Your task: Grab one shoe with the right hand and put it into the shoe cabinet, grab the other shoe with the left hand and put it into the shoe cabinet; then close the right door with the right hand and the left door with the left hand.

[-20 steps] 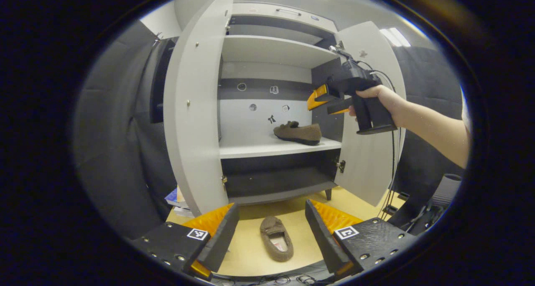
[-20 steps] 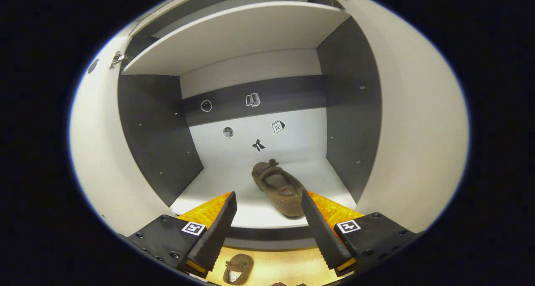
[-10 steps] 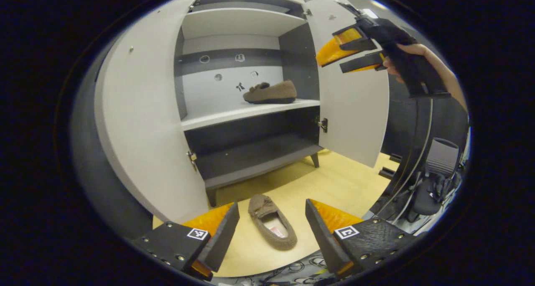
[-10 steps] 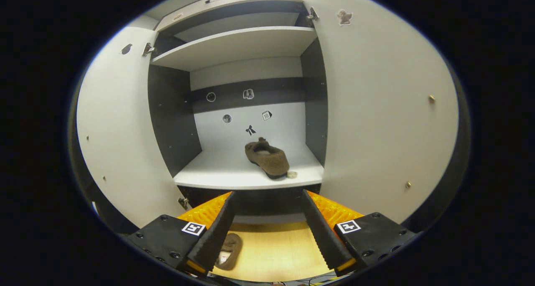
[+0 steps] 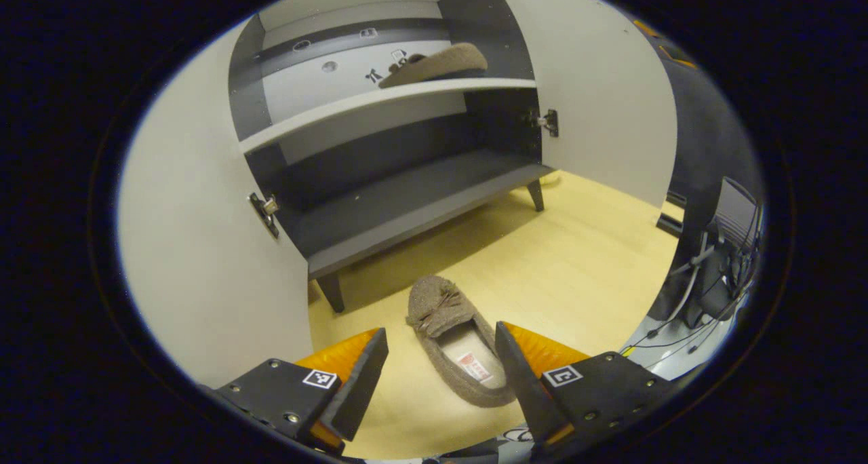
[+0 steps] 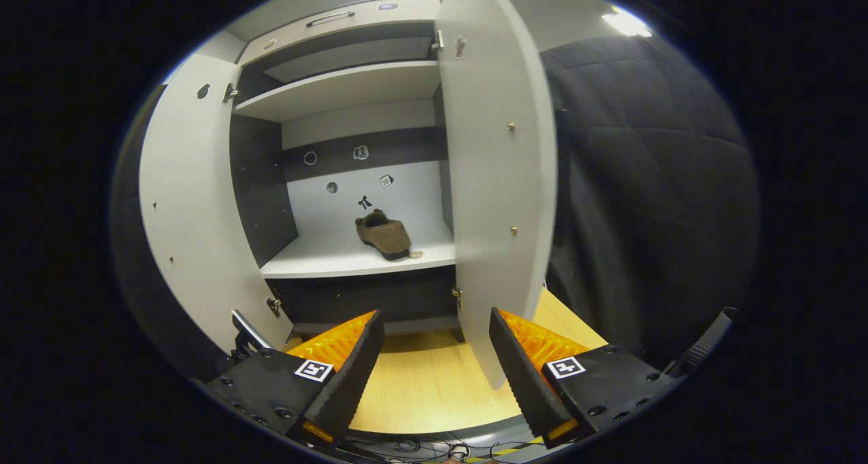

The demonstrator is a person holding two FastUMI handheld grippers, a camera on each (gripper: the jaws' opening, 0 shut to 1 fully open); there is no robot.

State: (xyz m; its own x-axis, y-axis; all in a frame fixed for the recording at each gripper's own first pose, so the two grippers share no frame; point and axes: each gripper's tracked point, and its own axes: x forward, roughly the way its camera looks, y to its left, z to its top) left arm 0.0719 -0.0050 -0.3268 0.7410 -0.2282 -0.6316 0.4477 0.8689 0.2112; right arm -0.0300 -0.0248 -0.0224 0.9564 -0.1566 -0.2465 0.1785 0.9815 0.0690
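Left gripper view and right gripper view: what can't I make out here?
- Shoe on the floor: heel hidden behind the left gripper fingers, left gripper view.
- Shoe on the shelf: too small for detail, right gripper view.
- Cabinet's lower shelf: dark, contents unclear, right gripper view.

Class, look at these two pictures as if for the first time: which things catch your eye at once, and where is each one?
First comes the tall shoe cabinet with both doors open. One brown shoe on the shelf sits at mid-height inside it. The other shoe on the floor lies on the pale wood in front of the cabinet, with the open left gripper poised around it and not touching.
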